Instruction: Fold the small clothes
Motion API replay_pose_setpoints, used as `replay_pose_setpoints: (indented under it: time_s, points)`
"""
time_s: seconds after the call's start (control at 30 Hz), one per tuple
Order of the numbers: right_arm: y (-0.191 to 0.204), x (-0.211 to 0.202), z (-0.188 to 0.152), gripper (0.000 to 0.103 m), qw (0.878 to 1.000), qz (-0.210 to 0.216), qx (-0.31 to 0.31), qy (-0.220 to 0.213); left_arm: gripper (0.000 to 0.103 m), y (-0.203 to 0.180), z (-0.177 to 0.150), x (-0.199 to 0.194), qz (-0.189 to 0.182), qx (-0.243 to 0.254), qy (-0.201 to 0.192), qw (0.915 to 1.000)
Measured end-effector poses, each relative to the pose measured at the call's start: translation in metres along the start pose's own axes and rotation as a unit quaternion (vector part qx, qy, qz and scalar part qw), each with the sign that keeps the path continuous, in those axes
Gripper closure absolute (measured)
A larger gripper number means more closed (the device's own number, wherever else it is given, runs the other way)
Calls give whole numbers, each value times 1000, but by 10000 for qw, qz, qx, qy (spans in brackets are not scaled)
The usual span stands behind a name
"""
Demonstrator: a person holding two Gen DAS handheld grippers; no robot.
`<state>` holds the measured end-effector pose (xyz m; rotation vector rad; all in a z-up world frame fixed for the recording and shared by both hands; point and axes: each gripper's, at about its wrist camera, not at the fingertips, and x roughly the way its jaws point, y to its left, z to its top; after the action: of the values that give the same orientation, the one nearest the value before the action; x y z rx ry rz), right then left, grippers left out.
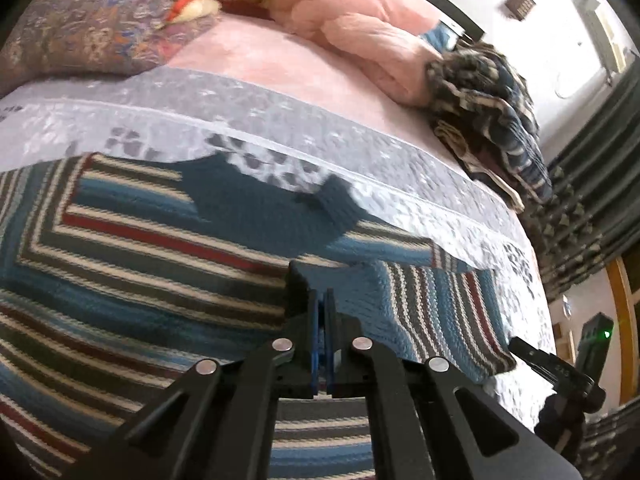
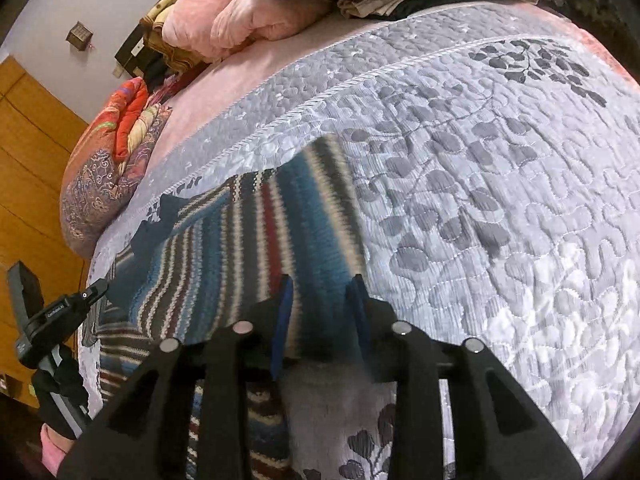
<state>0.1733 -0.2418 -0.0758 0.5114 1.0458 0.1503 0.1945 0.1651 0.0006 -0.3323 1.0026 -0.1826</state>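
Striped knit sweater (image 1: 140, 264) lies spread on the grey quilted bed (image 2: 500, 200), filling the left wrist view's lower left. Left gripper (image 1: 323, 308) has fingers pressed together over it; right gripper (image 2: 320, 300) has fingers spread above its edge.

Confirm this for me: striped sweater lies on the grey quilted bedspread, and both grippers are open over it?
Not quite. The striped sweater lies on the grey quilted bedspread, but only the right gripper is open. The left wrist view shows the left gripper shut.
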Motion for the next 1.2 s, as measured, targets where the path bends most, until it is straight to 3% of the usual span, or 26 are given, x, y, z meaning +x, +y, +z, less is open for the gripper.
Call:
replay_pose_setpoints:
  time_s: [0.23, 0.4, 0.67, 0.87, 0.97, 1.0, 1.07, 1.2]
  points:
    - [21, 20, -8, 71, 9991, 249, -134, 331, 102, 48, 24, -29, 406, -277, -493, 9976]
    - [36, 33, -12, 71, 9978, 390, -166, 515, 102, 80, 29, -29, 731, -399, -549, 9950]
    - [45, 55, -22, 66, 9965, -255, -405, 680, 101, 108, 7, 22, 1072, -237, 134, 9939]
    - [49, 58, -21, 66, 9957, -438, -435, 693, 99, 114, 7, 10, 993, -204, 31, 9948]
    - [65, 40, -13, 63, 9965, -484, -502, 468, 97, 112, 13, -8, 947, -275, -134, 9950]
    - [71, 34, -11, 63, 9968, -450, -537, 384, 95, 106, 17, -16, 948, -199, -210, 9951]
    - [89, 22, -8, 63, 9971, -343, -640, 235, 77, 90, 19, -26, 864, -20, -303, 9958]
    - [127, 24, -19, 63, 9949, -85, -938, 357, 68, 54, 13, -20, 576, 390, -136, 9975]
